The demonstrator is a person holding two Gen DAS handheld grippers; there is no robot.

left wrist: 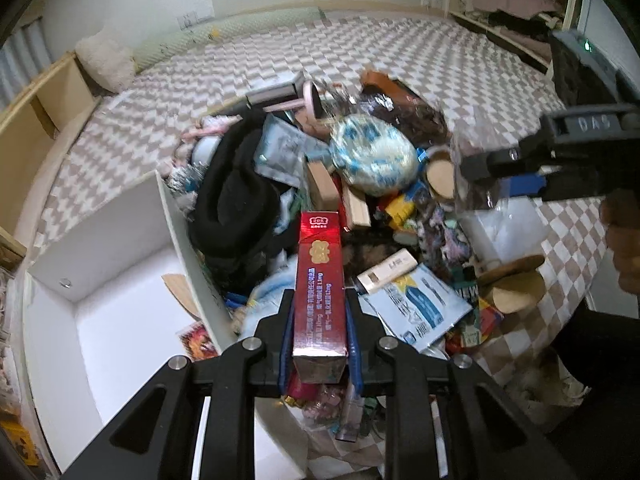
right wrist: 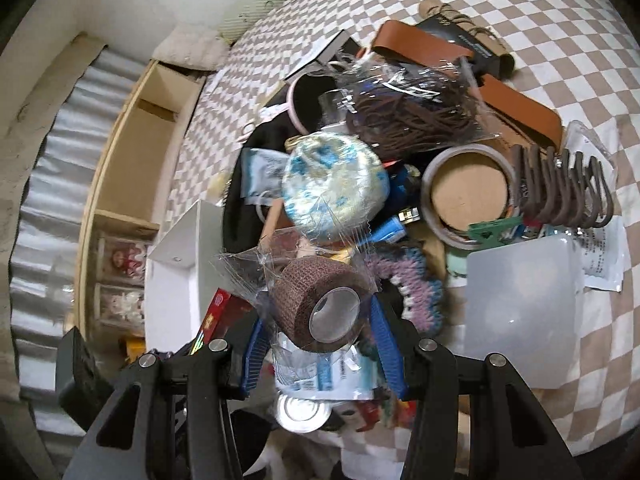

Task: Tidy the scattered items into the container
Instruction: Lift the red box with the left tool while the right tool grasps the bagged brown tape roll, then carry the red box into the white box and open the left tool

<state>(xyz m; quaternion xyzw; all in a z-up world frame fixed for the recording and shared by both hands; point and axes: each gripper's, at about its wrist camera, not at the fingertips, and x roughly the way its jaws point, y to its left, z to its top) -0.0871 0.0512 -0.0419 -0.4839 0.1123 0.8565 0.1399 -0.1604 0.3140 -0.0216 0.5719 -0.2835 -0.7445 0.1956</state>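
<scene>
White container (left wrist: 120,264) is seen at the left of the left wrist view, open, with little in it beyond some card or paper at its right wall; its wall borders the pile. Just right of it, the left gripper (left wrist: 320,320) is clamped on a red box (left wrist: 320,280), pads pressed on both long sides, box held lengthwise above the heap. Scattered items (left wrist: 360,200) are piled on a checked bedcover (left wrist: 400,48): black fabric (left wrist: 236,208), a blue-and-white ball (left wrist: 372,152), a blue-printed packet (left wrist: 420,304), a tape ring (left wrist: 440,172). At far right, the right gripper (left wrist: 516,178) is seen side-on with crinkled clear wrap in its jaws. In the right wrist view, the right gripper (right wrist: 320,320) is pinched on a brown bandage roll (right wrist: 320,308) in clear wrap; contact of the right pad is hard to confirm through the film. To the right, brown hooks (right wrist: 568,188) and a frosted plastic lid (right wrist: 520,312), possibly a box, are seen.
</scene>
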